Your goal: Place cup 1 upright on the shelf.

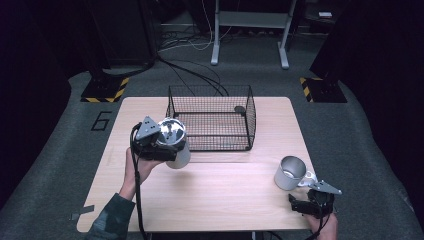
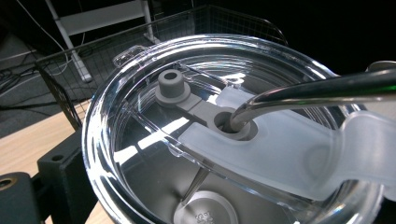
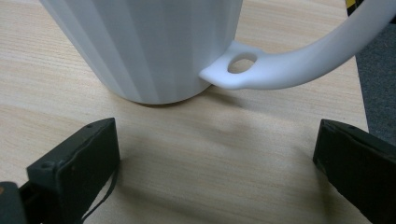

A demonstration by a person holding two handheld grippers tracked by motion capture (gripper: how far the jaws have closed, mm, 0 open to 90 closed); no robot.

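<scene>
The left gripper (image 1: 162,145) has its jaws clenched on the tumbler (image 1: 175,142), held above the worktop (image 1: 215,195) beside the basket (image 1: 210,122). The right gripper (image 3: 215,163) stands released, mug (image 3: 154,46) just ahead of its jaws.

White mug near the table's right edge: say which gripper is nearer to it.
Right. The right gripper sits just behind the white mug, jaws open toward its handle. The left gripper holds the lidded tumbler far across the table.

A dark "6" is marked on the grey floor mat (image 1: 60,125) left of the table.
</scene>
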